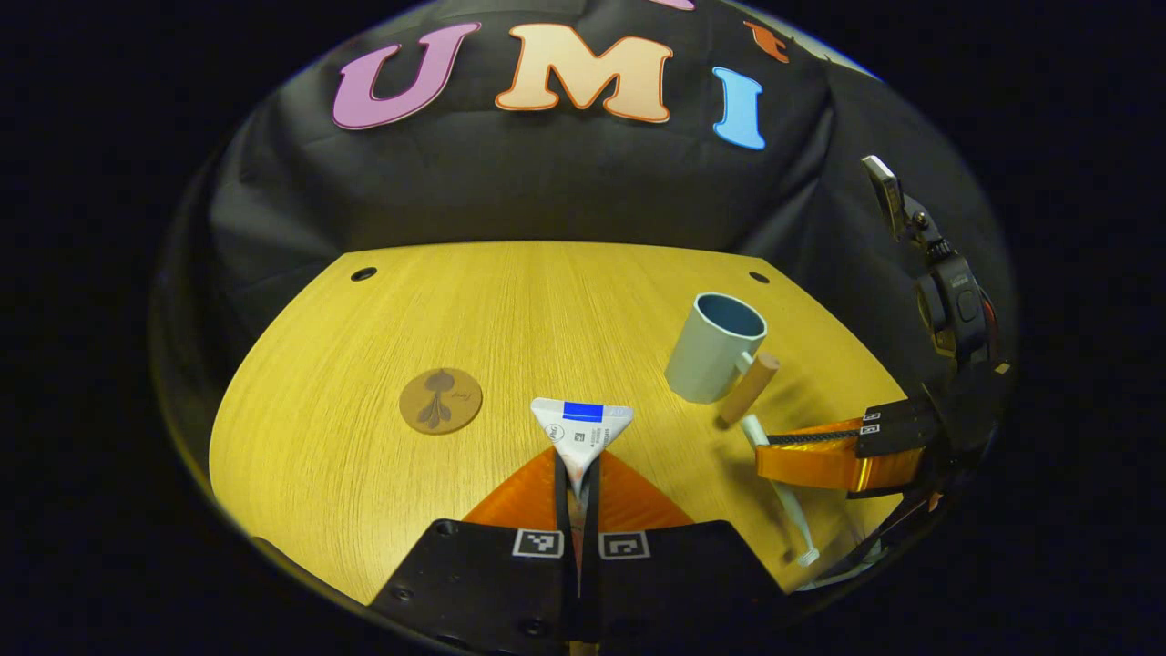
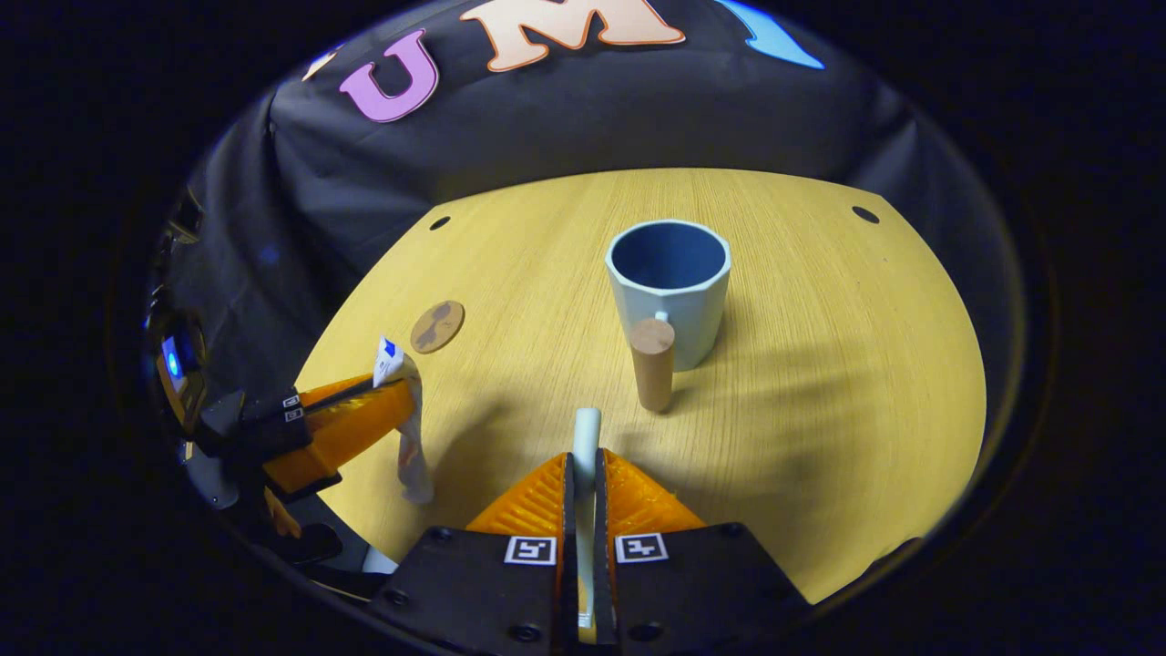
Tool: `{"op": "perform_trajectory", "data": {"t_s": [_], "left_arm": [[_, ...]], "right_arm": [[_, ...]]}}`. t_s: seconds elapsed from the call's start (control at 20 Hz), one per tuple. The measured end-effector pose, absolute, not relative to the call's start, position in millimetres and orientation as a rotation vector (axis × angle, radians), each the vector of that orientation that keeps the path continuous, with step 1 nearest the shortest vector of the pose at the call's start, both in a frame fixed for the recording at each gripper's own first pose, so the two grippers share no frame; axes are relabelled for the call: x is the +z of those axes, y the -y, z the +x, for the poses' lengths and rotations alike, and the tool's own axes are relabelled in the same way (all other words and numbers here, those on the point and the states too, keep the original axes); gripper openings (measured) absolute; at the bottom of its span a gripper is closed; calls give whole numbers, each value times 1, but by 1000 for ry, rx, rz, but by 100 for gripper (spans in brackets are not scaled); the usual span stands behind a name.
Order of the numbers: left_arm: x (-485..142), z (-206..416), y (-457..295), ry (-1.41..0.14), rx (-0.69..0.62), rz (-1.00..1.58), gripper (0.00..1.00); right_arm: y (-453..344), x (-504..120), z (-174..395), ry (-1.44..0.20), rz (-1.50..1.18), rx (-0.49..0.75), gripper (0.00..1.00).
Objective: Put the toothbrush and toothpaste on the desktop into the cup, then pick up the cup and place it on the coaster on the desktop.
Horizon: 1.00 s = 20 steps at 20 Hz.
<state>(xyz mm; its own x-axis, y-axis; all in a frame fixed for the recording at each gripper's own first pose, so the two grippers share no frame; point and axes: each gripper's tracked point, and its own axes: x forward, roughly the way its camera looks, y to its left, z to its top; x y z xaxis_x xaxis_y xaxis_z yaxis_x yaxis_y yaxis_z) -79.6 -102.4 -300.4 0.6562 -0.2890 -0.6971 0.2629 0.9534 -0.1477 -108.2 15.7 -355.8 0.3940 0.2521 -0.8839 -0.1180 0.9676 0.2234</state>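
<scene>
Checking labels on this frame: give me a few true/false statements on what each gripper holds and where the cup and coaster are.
1. The left gripper is shut on the toothpaste. True.
2. The right gripper is open and holds nothing. False: its jaws are shut on the toothbrush.
3. The cup stands upright and empty on the desktop. True.
4. The cup sits on the coaster. False: the coaster lies bare, apart from the cup.
5. The toothpaste is already inside the cup. False: the left gripper holds it.
</scene>
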Motion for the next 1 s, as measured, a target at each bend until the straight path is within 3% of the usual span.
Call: {"op": "perform_trajectory", "data": {"t_s": [0.3, 1.0], "left_arm": [[-284, -60, 103, -737, -308, -45, 0], [-238, -42, 119, -678, -326, -64, 0]], "right_arm": [[-26, -324, -79, -1027, 167, 261, 9], [-9, -249, 53, -696, 219, 243, 9]]}}
